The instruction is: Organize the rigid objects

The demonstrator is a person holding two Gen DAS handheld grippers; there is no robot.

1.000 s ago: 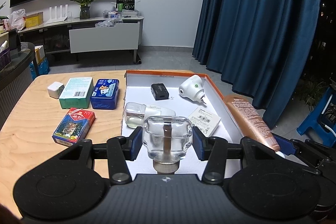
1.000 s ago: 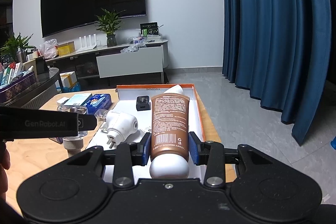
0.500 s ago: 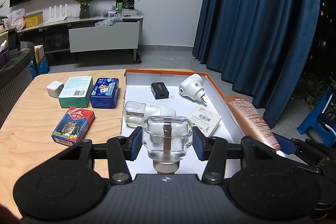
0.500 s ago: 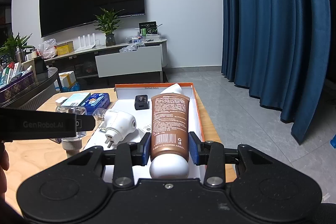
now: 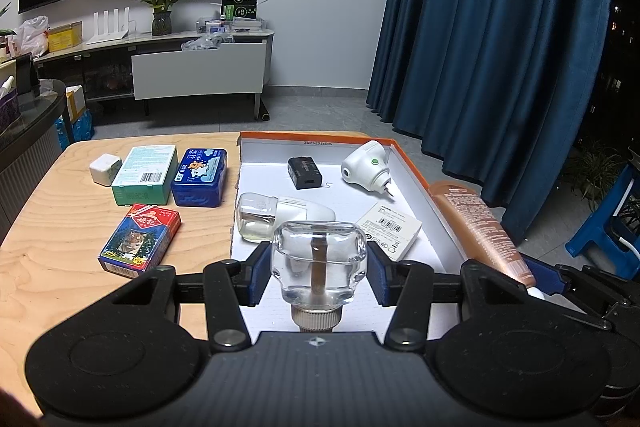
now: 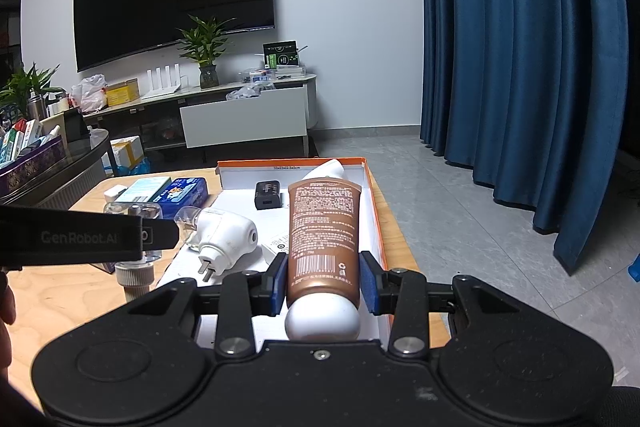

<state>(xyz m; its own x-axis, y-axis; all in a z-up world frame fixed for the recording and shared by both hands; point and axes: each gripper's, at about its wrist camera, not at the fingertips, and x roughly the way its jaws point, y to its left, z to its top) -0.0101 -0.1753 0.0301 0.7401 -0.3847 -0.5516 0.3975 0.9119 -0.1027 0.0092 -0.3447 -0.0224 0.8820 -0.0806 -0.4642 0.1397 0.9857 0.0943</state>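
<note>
My left gripper [image 5: 319,277] is shut on a clear glass bottle [image 5: 319,259] with a metal neck, held above the near end of the orange-rimmed white box [image 5: 412,171]. Over the box's right rim, my right gripper [image 6: 323,287] is shut on a brown tube [image 6: 324,227] with a white cap. Inside the box lie a black adapter [image 5: 305,171], a white plug-in device [image 5: 366,167], a white carton [image 5: 389,229] and a clear bottle with a white cap [image 5: 280,213]. In the right wrist view the left gripper [image 6: 88,237] crosses at the left with the glass bottle [image 6: 138,263].
On the wooden table [image 5: 52,227] left of the box sit a white cube [image 5: 105,169], a green box [image 5: 145,174], a blue tin [image 5: 200,177] and a red card pack [image 5: 140,237]. A blue curtain [image 5: 500,47] hangs at the right; a blue stool [image 5: 600,227] stands beyond the table.
</note>
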